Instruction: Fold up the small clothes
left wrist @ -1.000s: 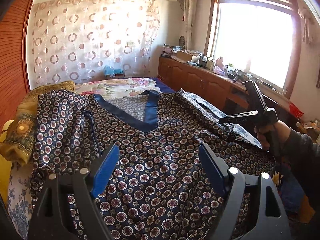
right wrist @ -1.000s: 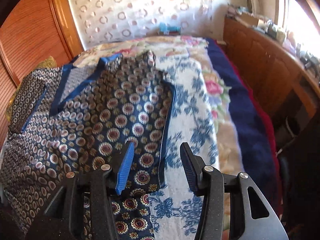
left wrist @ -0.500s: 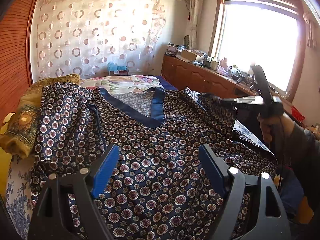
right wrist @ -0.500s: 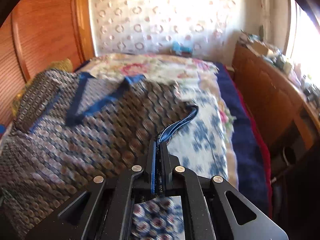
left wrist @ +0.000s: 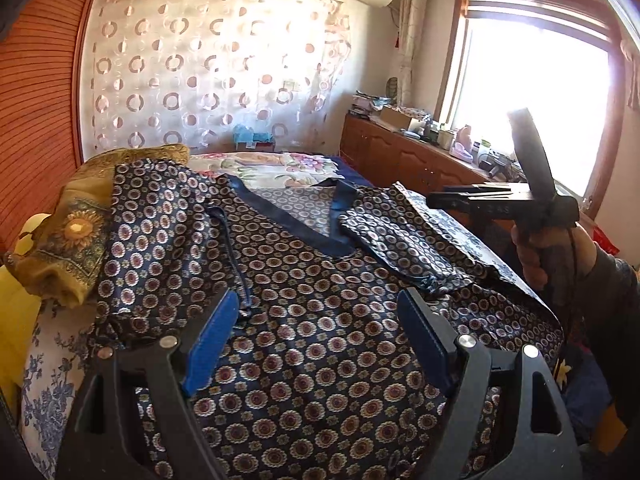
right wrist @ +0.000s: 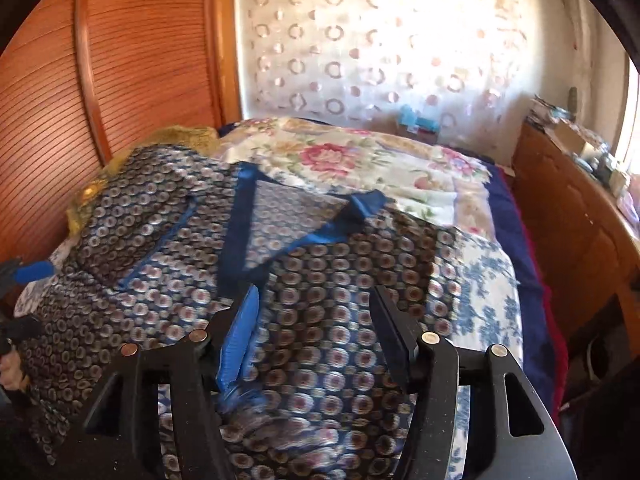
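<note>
Right claw [right wrist: 316, 328] opening, empty, over navy medallion-print top [right wrist: 320, 280], sleeve folded inward.

Patterned top [right wrist: 328, 320] motion-blurred in right wrist view, esp. near cam; bottom hem cut off by frame edge both views. Sideboard clutter [left wrist: 448, 136] too small to ID. Window [left wrist: 532, 100] blown out, nothing visible outside.
</note>
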### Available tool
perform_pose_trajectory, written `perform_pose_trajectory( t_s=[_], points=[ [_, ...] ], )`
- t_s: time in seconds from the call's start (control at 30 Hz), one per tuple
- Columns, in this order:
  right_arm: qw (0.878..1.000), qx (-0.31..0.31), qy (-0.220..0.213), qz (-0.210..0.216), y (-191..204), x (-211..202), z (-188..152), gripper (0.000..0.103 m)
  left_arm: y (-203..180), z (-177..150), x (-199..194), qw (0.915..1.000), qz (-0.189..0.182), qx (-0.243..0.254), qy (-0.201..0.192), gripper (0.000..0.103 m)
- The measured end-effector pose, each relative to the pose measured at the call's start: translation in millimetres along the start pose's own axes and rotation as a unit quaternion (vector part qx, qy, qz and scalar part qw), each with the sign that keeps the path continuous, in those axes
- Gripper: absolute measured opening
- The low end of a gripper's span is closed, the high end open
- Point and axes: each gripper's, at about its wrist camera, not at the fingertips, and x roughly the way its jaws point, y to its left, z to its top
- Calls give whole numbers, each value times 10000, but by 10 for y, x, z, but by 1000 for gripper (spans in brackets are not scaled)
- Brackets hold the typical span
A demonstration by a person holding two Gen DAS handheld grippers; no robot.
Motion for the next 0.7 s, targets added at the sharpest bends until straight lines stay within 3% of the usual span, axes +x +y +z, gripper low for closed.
perform_pose_trajectory(
  t_s=[0.27,0.57,0.63,0.67,0.7],
  points=[
    [9959,414,539,-595,-445,206,-265,59,175,-10,50,9994,195,-273,57,82],
    [9904,571,1024,-730,-642,446,-443,57,199,-29,89,9992,340,-169,101,82],
    [9903,417,1113,-716,-639,497,-482,21,200,-25,71,9993,337,-150,90,82],
    [9899,350,1159,-738,-638,516,-494,16,199,-24,68,9993,347,-146,86,82],
    [9907,298,1114,-722,-645,497,-499,4,205,-21,62,9992,358,-144,80,82]
  ],
)
